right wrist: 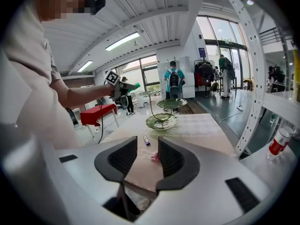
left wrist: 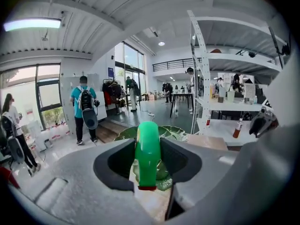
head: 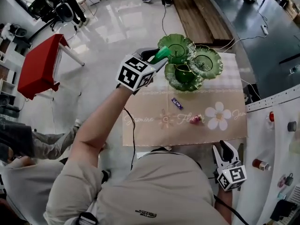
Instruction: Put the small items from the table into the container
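Status from my end: my left claw [head: 159, 56] [left wrist: 148, 159] is clenched on a green tube [head: 162, 55] [left wrist: 147, 149], upright between the pads with a thin red end at the bottom. I've got it up in the air, and from the head view it sits at the edge of the back-left dish of the green leaf-shaped tiered stand [head: 216, 60] [left wrist: 178, 133] [right wrist: 161, 122]. From the left gripper view the tube blocks most of the stand; only leaf edges poke out on both sides.

My right claw [head: 226, 150] [right wrist: 147, 156] hangs low at the near right edge of the table [head: 140, 130] [right wrist: 201, 130], jaws apart and nothing gripped.

On the flower-print cloth there's a purple candy bar [head: 176, 103] [right wrist: 146, 140] just in front of the stand, and a pink candy [head: 195, 120] [right wrist: 154, 157] nearer to me, which lines up in the gap between the right jaws but lies well beyond them.

Around: a white rack [head: 276, 139] [right wrist: 255, 78] right against the table on my right with small bottles on it, a red table [head: 40, 67] off to the left, and a person with a backpack [left wrist: 83, 107] standing farther back.
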